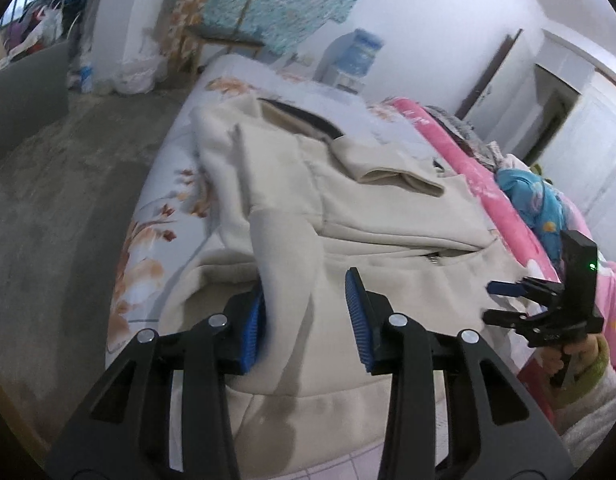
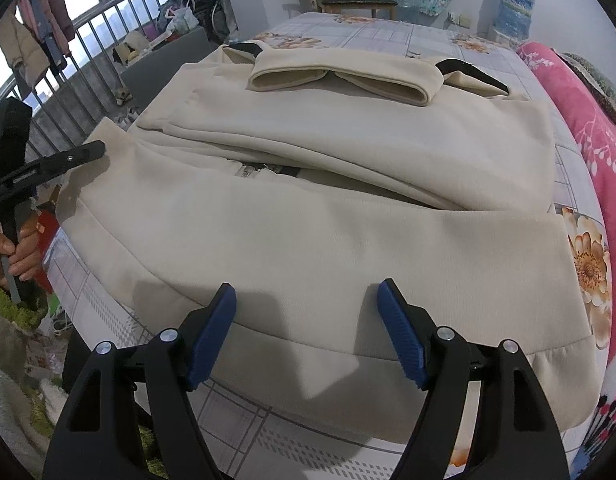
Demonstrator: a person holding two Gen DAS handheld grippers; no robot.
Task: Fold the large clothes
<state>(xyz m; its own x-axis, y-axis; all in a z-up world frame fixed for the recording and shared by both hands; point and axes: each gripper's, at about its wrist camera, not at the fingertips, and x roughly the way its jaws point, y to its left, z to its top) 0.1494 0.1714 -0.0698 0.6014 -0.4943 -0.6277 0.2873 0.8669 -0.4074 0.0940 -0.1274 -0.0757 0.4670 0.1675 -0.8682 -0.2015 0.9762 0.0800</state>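
Our left tool point(image 1: 305, 318) pinches a raised fold of the cream hoodie point(image 2: 308, 216), which lies on the floral bed point(image 2: 392, 38); our right tool point(image 2: 305, 330) gapes over its hem.

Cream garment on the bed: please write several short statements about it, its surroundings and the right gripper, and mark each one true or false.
1. The cream fabric garment lies on a grey checked bed sheet with a flower print. True.
2. The right gripper is shut on the garment's hem. False: its jaws stand open, and the pads do not press the hem.
3. A pink flowered quilt lies beside the garment. True.
4. The sleeves are spread out to the sides. False: they are folded in over the body, cuffs meeting.
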